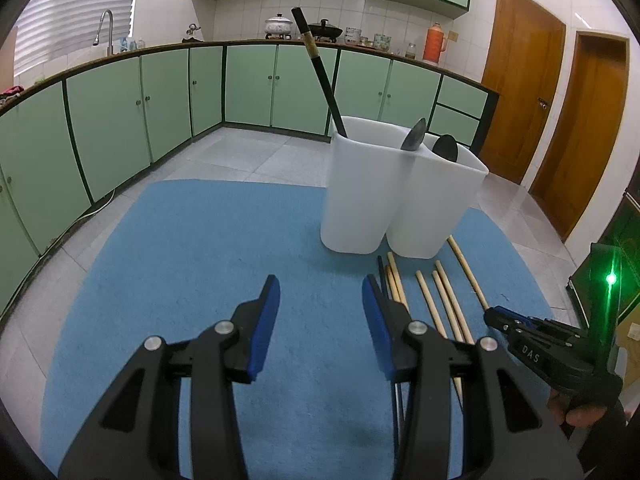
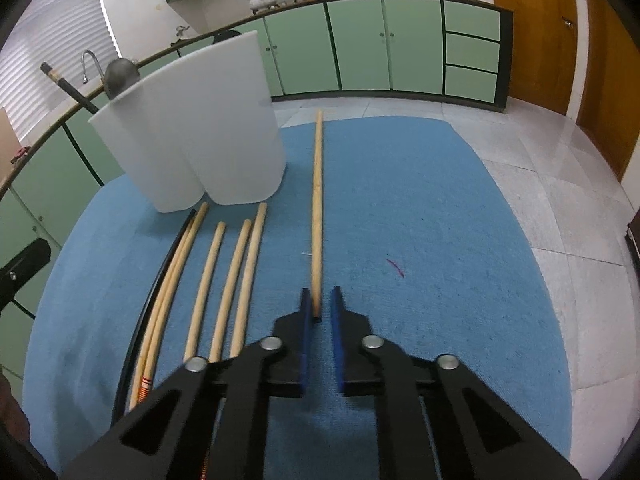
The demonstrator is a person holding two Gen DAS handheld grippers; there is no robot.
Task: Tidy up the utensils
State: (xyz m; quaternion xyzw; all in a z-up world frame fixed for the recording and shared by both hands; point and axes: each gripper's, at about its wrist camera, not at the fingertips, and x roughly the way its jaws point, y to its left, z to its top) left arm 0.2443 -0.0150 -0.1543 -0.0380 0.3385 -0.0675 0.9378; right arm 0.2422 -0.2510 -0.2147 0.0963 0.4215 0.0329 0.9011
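Right tool (image 2: 320, 304) narrowly parted astride wooden chopstick (image 2: 317, 208); left tool (image 1: 320, 300) wide, empty.

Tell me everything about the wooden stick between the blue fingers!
The wooden stick is a long, thin, pale chopstick, round and plain, wood or bamboo by its look. It lies flat on the blue mat, alone, to the right of the other chopsticks, with its far end near the mat's edge, right of the white holder. Its near end sits between the right tool's blue pads, which are narrowly apart; whether they touch it is unclear.
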